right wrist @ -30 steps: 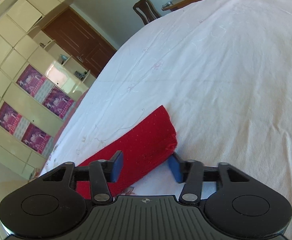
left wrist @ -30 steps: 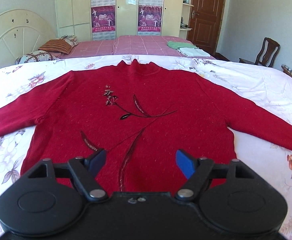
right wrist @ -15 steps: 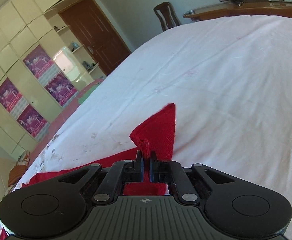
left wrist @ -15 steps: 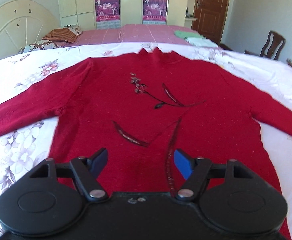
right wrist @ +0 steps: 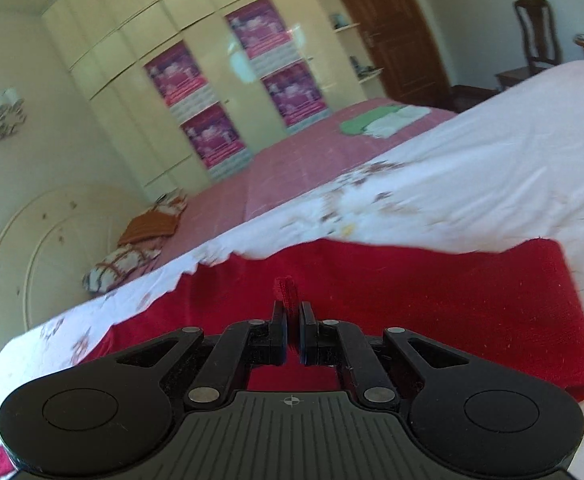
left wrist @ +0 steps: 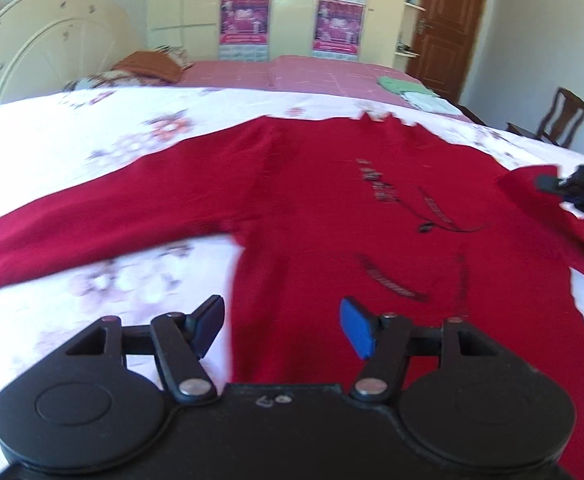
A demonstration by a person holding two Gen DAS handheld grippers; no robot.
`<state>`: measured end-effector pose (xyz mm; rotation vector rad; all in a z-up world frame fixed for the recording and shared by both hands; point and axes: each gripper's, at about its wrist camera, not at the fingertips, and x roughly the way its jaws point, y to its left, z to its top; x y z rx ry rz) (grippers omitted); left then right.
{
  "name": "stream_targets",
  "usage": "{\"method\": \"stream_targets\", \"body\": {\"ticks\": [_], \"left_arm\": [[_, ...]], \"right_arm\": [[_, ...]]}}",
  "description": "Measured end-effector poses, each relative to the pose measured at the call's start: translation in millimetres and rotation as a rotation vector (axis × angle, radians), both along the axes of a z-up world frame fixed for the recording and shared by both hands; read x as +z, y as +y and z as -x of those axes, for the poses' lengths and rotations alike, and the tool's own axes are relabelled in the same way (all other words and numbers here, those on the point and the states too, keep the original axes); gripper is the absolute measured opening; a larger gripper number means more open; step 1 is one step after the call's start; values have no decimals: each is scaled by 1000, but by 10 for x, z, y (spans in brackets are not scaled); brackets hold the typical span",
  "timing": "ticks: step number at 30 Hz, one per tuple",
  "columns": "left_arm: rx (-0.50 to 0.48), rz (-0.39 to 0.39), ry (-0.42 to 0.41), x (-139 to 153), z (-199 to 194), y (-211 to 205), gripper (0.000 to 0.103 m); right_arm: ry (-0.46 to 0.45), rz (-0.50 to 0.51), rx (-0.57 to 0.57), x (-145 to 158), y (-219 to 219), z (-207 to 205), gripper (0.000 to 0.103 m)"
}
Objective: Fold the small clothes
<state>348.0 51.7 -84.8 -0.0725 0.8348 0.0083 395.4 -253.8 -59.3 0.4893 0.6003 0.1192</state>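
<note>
Now your right gripper (right wrist: 290, 322) is clamped on the sweater's (left wrist: 332, 216) right sleeve (right wrist: 472, 300), lifted over the bed (left wrist: 91, 140); your left gripper (left wrist: 279, 326) hangs open above the hem. Next, I'd judge, lay that sleeve across the chest.

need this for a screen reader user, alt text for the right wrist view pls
The right gripper is shut on a pinch of a red sweater sleeve, lifted over a white floral bedsheet. Behind are a pink bed with folded green and white clothes, and cream wardrobes with pink posters.
</note>
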Motion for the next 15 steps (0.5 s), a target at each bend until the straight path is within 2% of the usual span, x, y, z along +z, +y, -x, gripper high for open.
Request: {"method": "stream_targets", "body": {"ticks": [3,6,7,9,11,12,15], "left_arm": [[25,20,-1,18,14,211,63],[28,42,-7,42,-12,332,63],[26,59,-8,46,-35,376,63],[10,94,-11,53,-98,385,63],[-22,141,-15,47,-208,320,62],[-42,176,-14,35,-273,262,62],[-114,284,-3,-27,-533,-11,58]], "right_arm": [[25,13,113,-168,506,-89,5],[115,-41,216,-387,913,-286,5],[140,-32,239,-453,1037,-318,5],[129,-6,230,-395,1146,-428,8],[95,-10,190,-288,1072,-303,41],[71,-18,152,-235,990,-233,63],[61,-61,75,-178,705,-39,63]]}}
